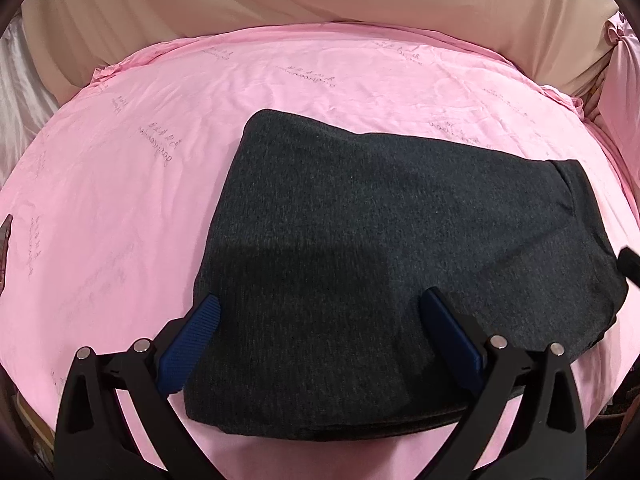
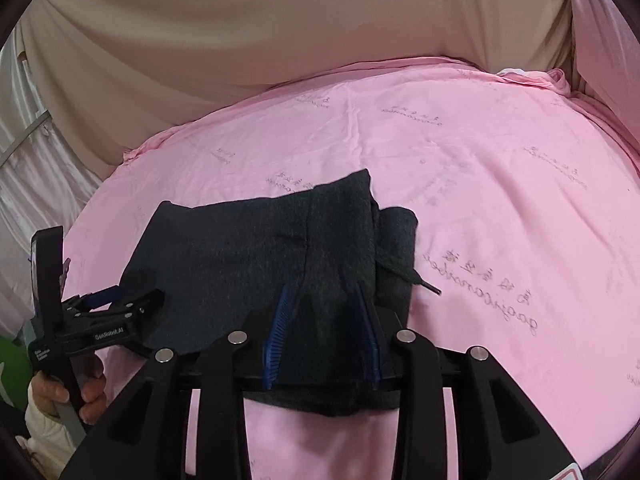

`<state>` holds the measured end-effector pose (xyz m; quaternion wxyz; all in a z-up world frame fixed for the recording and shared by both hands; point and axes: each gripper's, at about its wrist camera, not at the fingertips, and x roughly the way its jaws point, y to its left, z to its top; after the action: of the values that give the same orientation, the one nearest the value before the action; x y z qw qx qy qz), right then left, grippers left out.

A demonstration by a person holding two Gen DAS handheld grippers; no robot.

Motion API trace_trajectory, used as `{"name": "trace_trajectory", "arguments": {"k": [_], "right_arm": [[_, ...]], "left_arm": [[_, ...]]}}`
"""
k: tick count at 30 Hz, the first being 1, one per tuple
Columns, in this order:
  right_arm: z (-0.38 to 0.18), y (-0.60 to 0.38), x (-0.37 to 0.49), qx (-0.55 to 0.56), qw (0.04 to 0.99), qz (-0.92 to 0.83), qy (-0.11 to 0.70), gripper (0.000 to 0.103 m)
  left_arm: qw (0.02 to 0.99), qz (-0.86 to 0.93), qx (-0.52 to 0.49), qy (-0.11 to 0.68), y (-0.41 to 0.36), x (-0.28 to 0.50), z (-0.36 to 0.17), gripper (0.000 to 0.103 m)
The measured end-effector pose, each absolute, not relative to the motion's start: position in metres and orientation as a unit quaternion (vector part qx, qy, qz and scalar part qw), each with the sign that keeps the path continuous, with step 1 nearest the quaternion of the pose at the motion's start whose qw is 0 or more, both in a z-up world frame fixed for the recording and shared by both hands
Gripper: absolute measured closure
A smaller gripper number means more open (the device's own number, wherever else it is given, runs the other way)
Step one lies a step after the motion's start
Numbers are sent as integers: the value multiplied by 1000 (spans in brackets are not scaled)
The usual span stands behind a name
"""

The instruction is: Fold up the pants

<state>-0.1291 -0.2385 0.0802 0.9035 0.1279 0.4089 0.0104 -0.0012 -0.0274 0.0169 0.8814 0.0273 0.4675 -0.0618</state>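
Folded dark pants on a pink sheet, a hand-held gripper at each near end.

The pants lie folded into a thick dark-grey bundle on the pink sheet, with a beige cloth behind at 12 o'clock. The left hand-held gripper stands released, its blue fingers spread wide over the bundle's near edge at 6 o'clock, one just off the cloth's left side. The right hand-held gripper has its jaws apart, both fingers lying on the top layer of the pants without pinching it (a drawstring trails out at 3 o'clock). In the right wrist view a hand holds the left one's handle at 8 o'clock.
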Motion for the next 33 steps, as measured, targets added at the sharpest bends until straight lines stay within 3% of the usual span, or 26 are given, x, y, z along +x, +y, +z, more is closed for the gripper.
{"name": "trace_trajectory", "arguments": {"k": [4,6,8,11,14,17,18,19,22,23,24,26,33], "right_arm": [[64,-246,-148,160,892,20,423,60],[58,-244,-149,168,890,27,423,51],[55,-244,-149,162,892,27,422,49],[59,-239,-145,145,898,25,415,71],[76,-235,-144,140,902,48,405,75],[81,-236,-140,142,898,53,414,69],[79,-236,-137,141,895,50,421,58],[76,-238,-134,141,893,44,426,55],[53,-242,-124,153,879,36,450,54],[48,-243,-124,166,877,40,449,57],[47,-244,-124,177,877,47,445,71],[58,-238,-120,188,876,66,439,85],[202,-150,-113,120,925,212,291,89]], "left_arm": [[880,-68,24,470,-25,-13,20,5],[881,-70,26,467,-23,-20,22,5],[881,-69,26,467,-22,-25,24,5],[881,-69,25,468,-21,-27,24,5],[880,-67,21,469,-19,-29,25,5],[881,-67,21,467,-18,-31,26,5],[882,-67,20,467,-17,-32,27,5],[882,-69,18,467,-15,-33,27,5],[882,-72,16,465,-13,-35,28,5],[882,-74,14,465,-12,-36,29,5],[883,-75,11,464,-9,-37,30,5],[885,-77,5,459,-4,-39,34,5],[908,-38,-45,415,42,-41,71,5]]}}
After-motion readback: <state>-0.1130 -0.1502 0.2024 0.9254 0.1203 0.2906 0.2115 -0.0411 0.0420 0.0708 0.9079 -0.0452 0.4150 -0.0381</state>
